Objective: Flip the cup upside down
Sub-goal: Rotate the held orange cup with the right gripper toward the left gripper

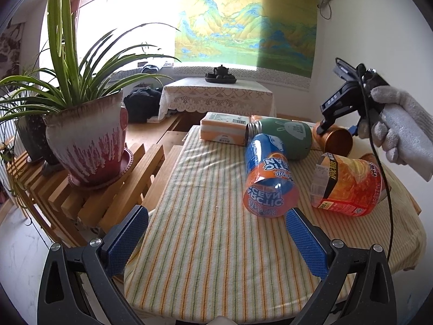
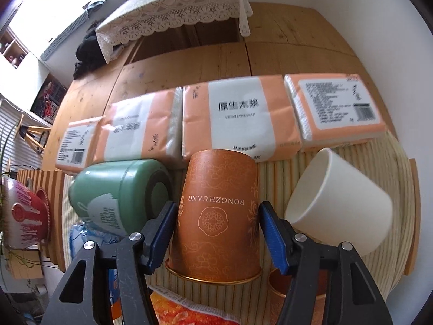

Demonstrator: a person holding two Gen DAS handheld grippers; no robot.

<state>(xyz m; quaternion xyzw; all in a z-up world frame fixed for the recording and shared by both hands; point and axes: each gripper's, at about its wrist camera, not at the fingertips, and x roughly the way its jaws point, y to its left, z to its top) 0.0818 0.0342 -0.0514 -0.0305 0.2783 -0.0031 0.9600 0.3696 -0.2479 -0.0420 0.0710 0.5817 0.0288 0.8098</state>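
Right gripper (image 2: 216,233) clasping an orange paper cup (image 2: 216,216) on a striped table (image 1: 203,203).

Its jaws pressed the cup's sides, apparently gripping it to turn it; the cup lay beside the green flask (image 2: 119,192). Only the left view showed the left gripper (image 1: 216,238) idle, jaws wide, nearer than the flask.

Second orange cup (image 2: 281,284) mostly behind right fingers (image 2: 273,239)
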